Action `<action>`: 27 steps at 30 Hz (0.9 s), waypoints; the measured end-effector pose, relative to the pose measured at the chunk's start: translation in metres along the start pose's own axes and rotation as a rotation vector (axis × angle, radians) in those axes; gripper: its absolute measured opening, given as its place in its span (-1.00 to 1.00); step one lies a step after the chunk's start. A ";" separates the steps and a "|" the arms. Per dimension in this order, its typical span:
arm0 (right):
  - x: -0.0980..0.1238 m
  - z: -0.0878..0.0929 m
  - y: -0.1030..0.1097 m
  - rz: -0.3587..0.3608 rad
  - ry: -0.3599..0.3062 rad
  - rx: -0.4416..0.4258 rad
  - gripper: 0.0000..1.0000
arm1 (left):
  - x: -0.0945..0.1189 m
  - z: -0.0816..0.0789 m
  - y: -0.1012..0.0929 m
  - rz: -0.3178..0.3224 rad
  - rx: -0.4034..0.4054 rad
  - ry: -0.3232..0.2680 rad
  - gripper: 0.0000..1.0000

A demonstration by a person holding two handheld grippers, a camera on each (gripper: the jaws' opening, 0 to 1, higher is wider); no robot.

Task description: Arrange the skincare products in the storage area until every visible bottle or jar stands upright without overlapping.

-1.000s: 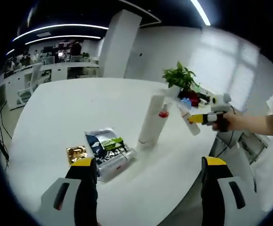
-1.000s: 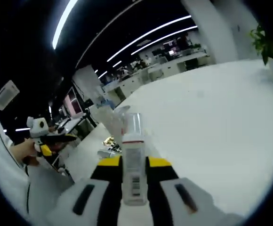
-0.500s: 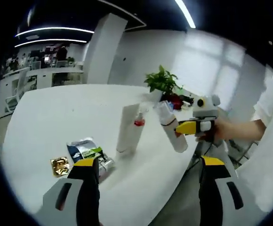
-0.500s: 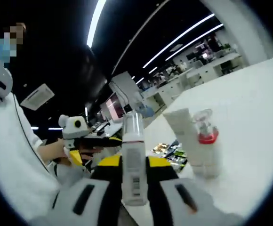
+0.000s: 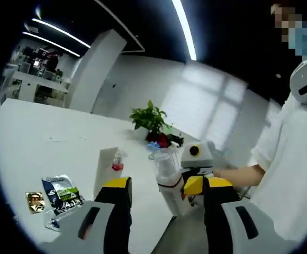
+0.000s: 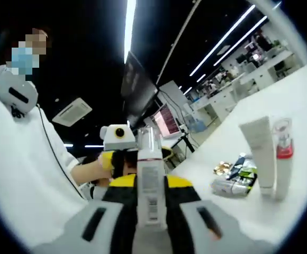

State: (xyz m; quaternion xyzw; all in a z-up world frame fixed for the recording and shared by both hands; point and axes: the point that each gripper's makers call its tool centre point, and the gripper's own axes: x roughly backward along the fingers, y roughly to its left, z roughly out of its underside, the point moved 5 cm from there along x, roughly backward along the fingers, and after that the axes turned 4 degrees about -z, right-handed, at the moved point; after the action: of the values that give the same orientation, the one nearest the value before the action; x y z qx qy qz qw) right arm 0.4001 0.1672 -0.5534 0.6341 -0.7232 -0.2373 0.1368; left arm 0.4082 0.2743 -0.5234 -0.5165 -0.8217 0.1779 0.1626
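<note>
- Open-plan office, white table (image 5: 32, 132), potted plant (image 5: 149, 117) at its far edge.
- Right gripper (image 6: 151, 185) clamped on one clear-capped bottle (image 6: 150, 182), long axis along the jaws, held off the table edge; standing pair lies beyond it on the table.
- Left gripper (image 5: 165, 190) spread wide, holding nothing, close beside that bottle.
- On the table: one white tube (image 5: 105, 170) and one red-collared pump bottle (image 5: 117, 160) upright, side by side; a few sachets (image 5: 63, 193) lying flat.

One white squeeze tube (image 5: 106, 170) standing on its cap, one clear pump bottle with a red collar (image 5: 118, 160) at its 2 o'clock, one clear-capped white bottle (image 6: 151, 182), three flat sachets (image 5: 58, 194) at 8 o'clock, one potted plant (image 5: 150, 117), two grippers (image 5: 166, 194) (image 6: 151, 190).
</note>
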 end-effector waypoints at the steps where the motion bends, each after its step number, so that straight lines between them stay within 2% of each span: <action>1: 0.000 0.000 0.001 -0.003 0.000 0.002 -0.64 | 0.000 0.000 -0.001 0.006 0.000 0.001 -0.08; 6: -0.005 0.002 0.014 -0.062 -0.008 -0.001 -0.64 | -0.003 -0.001 -0.011 0.075 0.025 0.005 -0.23; 13: -0.008 0.004 0.024 -0.094 -0.007 -0.003 -0.64 | -0.006 0.000 -0.023 0.127 0.015 0.005 -0.61; 17: -0.007 0.005 0.029 -0.097 -0.013 0.008 -0.63 | -0.006 -0.001 -0.026 0.140 0.017 0.004 -0.63; 21: -0.005 0.006 0.026 -0.036 0.004 0.061 -0.58 | -0.006 0.001 -0.028 0.107 -0.008 0.040 -0.65; 23: -0.003 0.011 0.023 0.009 0.055 0.081 -0.57 | -0.007 0.004 -0.027 0.073 -0.071 0.068 -0.66; 27: 0.005 0.018 0.020 0.071 0.091 0.094 -0.53 | -0.012 0.003 -0.028 0.045 -0.132 0.105 -0.67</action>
State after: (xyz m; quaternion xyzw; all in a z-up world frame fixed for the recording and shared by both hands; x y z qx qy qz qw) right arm 0.3734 0.1672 -0.5584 0.6237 -0.7487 -0.1688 0.1480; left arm 0.3893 0.2518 -0.5143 -0.5530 -0.8101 0.0997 0.1672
